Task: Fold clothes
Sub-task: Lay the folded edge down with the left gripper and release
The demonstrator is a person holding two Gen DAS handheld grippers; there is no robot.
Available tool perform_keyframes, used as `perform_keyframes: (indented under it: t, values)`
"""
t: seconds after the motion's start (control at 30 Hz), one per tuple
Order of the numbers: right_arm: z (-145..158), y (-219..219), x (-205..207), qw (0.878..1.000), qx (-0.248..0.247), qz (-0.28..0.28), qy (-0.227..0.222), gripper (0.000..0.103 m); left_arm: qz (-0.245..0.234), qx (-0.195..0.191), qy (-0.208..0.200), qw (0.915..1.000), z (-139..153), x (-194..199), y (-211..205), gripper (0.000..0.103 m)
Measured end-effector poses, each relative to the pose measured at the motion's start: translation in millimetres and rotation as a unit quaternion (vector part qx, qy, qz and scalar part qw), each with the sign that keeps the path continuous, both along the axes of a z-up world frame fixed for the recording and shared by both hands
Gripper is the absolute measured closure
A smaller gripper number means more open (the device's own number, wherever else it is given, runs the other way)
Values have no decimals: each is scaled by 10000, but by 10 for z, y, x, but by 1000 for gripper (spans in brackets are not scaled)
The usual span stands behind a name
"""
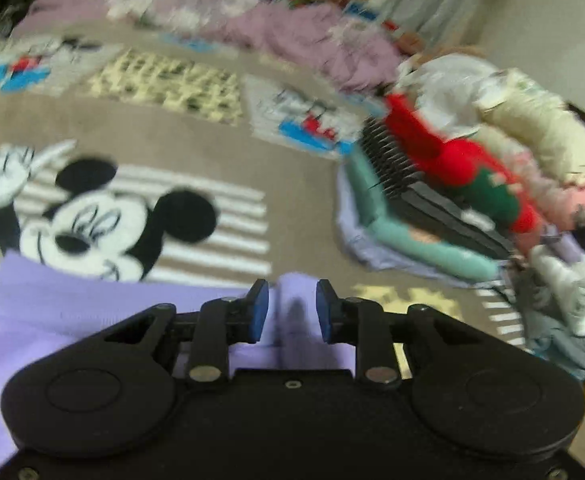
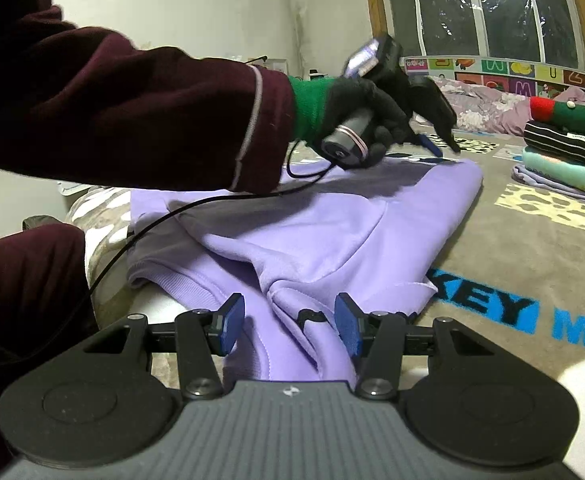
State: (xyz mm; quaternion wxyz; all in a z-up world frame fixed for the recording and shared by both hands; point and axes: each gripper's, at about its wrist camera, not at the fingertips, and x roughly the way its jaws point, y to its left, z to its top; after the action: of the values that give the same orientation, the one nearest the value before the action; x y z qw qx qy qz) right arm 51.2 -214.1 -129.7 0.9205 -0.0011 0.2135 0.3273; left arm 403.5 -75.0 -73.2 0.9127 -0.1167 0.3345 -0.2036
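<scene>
Lavender sweatshirt [image 2: 312, 216] lies half-folded on a cartoon-mouse rug [image 2: 532, 264]. Right wrist view alone shows the gloved hand [image 2: 366, 108] and maroon sleeve [image 2: 132, 108] over its far edge. Left tool [image 1: 292, 312] stands slightly spread around a raised fold; right tool [image 2: 290, 324] gapes over the near hem. Bare rug separates the sweatshirt from folded clothes [image 1: 444, 200] at right
</scene>
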Motion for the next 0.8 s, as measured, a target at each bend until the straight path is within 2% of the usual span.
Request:
perform_keyframes:
  t: [0.13, 0.2, 0.3, 0.37, 0.5, 0.7, 0.8]
  values:
    - [1, -24, 0, 10000, 8, -4, -13, 51, -600, 273, -114, 9978, 38, -164, -179, 80]
    - [3, -34, 6, 10000, 29, -4, -15, 51, -839, 674, -127, 9941, -43, -202, -323, 80]
    - [-2, -27, 20, 10000, 9, 9, -10, 51, -886, 1259, 22, 9881, -302, -125, -475, 80]
    - [-5, -22, 28, 10000, -4, 17, -7, 51, -883, 1215, 76, 9886, -431, -55, -468, 77]
    - [-5, 23, 18, 9999, -139, 17, -95, 51, -895, 1073, -15, 9902, -219, -150, -404, 77]
    - [80, -89, -30, 9995, 228, -176, -150, 53, -658, 879, -249, 9936, 222, -665, 26, 73]
    - [144, -125, -111, 9988, 278, -263, -290, 53, -404, 774, -258, 9958, 362, -1029, 322, 63]
